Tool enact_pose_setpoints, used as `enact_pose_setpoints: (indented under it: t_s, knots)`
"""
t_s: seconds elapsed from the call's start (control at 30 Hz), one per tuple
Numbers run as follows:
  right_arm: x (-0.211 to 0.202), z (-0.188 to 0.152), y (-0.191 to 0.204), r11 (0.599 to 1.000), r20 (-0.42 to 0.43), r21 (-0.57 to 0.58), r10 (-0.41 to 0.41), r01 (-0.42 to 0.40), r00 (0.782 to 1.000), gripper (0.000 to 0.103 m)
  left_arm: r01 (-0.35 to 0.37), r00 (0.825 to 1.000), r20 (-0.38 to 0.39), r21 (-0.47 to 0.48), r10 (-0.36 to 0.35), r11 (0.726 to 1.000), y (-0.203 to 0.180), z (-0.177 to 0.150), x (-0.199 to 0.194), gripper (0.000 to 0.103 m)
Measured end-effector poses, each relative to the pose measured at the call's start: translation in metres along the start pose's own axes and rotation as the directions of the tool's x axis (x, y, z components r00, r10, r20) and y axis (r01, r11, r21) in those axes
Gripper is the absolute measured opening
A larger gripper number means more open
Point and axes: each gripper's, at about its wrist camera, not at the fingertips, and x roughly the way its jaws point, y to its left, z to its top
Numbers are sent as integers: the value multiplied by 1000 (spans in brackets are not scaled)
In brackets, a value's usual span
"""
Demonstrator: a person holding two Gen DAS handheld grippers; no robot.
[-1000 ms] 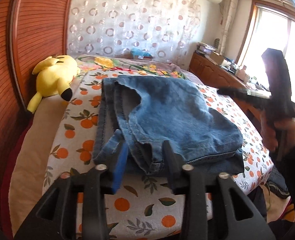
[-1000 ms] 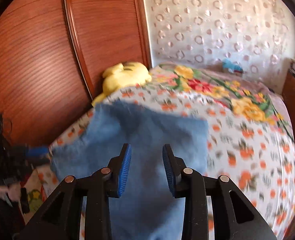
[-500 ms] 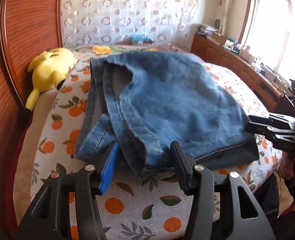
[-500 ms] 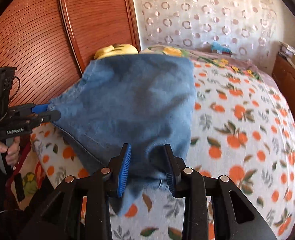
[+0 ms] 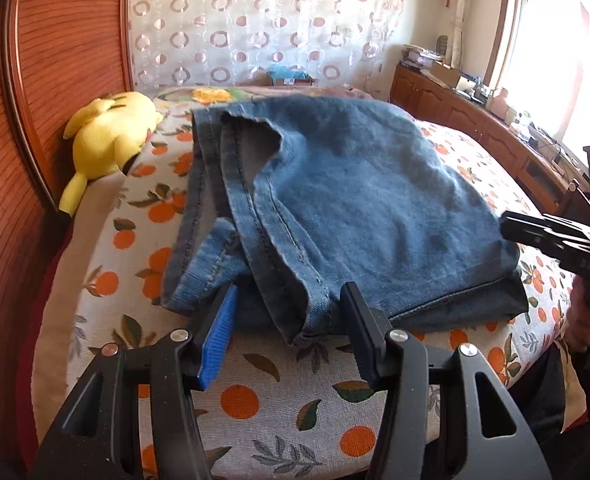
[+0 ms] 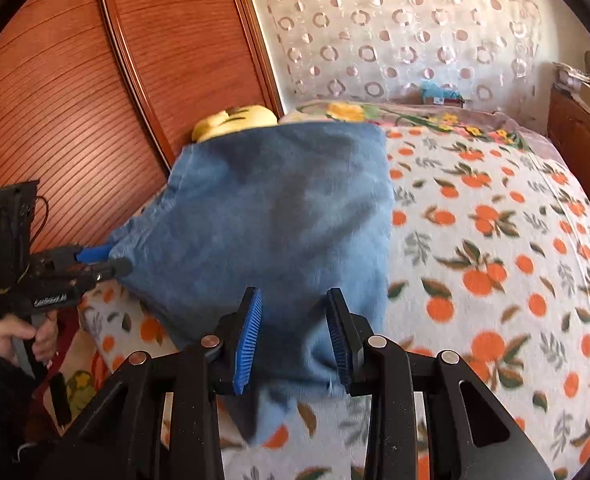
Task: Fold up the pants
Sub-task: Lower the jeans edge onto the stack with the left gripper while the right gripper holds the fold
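Folded blue jeans (image 5: 355,200) lie on the orange-print bed cover (image 5: 255,396). My left gripper (image 5: 287,320) is open, and the near hem corner of the jeans sits loose between its pads. In the right wrist view the same jeans (image 6: 275,220) fill the middle, and my right gripper (image 6: 295,336) straddles their near corner. Its blue pads (image 6: 249,336) show bare, so it is open. Each gripper appears in the other's view: the right gripper (image 5: 511,228) at the jeans' right edge, the left gripper (image 6: 107,262) at their left corner.
A yellow plush toy (image 5: 111,136) lies by the wooden headboard (image 5: 55,60). A wooden cabinet (image 5: 475,120) with clutter runs under the window on the right. A person's hand (image 6: 15,332) holds the left gripper's handle beside the bed edge.
The right gripper came down from above the bed to the jeans' edge. The left gripper sank closer to the hem and its jaws widened slightly. The jeans lie still.
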Motion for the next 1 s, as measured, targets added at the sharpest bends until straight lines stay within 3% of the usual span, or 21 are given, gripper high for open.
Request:
enact_pose_setpoints:
  t_s: [0.17, 0.53, 0.87, 0.97, 1.0]
  knots:
    - [19, 6, 5, 996, -6, -65, -58, 57, 998, 35, -15, 999, 29, 13, 14, 1000, 1, 14, -11, 54]
    - [37, -4, 0, 994, -27, -96, -60, 58, 998, 35, -27, 998, 63, 60, 24, 998, 7, 64, -4, 54]
    - [37, -9, 2, 993, -17, -102, -64, 62, 998, 36, 13, 998, -66, 82, -7, 997, 11, 97, 62, 53]
    - [37, -9, 2, 993, -17, -102, -65, 63, 998, 36, -1, 997, -81, 102, 9, 995, 10, 102, 75, 39]
    - [37, -9, 2, 993, -17, -102, -65, 63, 998, 36, -4, 996, -86, 98, 12, 995, 11, 104, 77, 29]
